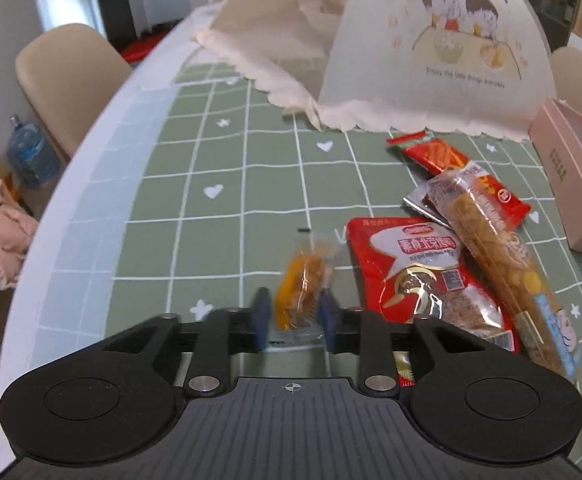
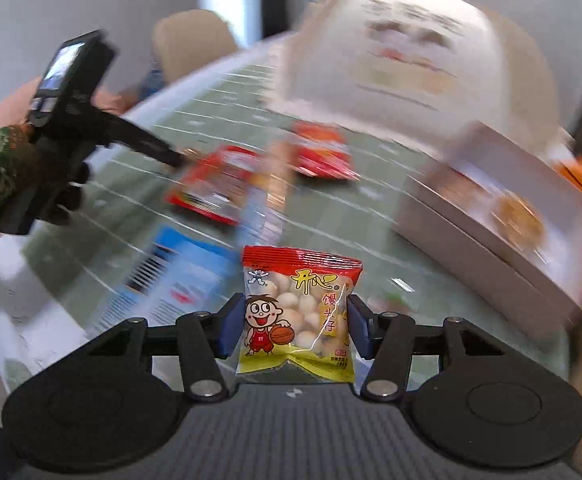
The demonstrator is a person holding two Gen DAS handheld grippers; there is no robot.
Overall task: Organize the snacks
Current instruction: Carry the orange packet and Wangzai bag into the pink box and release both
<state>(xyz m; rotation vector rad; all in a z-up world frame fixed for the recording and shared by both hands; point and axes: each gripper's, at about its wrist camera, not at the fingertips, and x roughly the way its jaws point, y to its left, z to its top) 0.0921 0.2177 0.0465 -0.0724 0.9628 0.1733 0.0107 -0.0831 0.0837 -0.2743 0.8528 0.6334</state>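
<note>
A glossy, crinkled snack packet (image 2: 299, 316) of pale round balls is clamped upright between the right gripper (image 2: 294, 328) jaws. A small orange wrapped snack (image 1: 301, 292) sits between the half-open left gripper (image 1: 295, 320) jaws, over the checked green surface (image 1: 251, 184); whether it is gripped cannot be told.

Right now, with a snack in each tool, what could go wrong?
1. The left tool stands open around the small orange packet; closing off-centre could pinch only its edge, and it may slip.
2. The right tool holds the puffed cartoon bag by its sides; squeezing harder might crush it.
3. The pink box already looks full.
</note>
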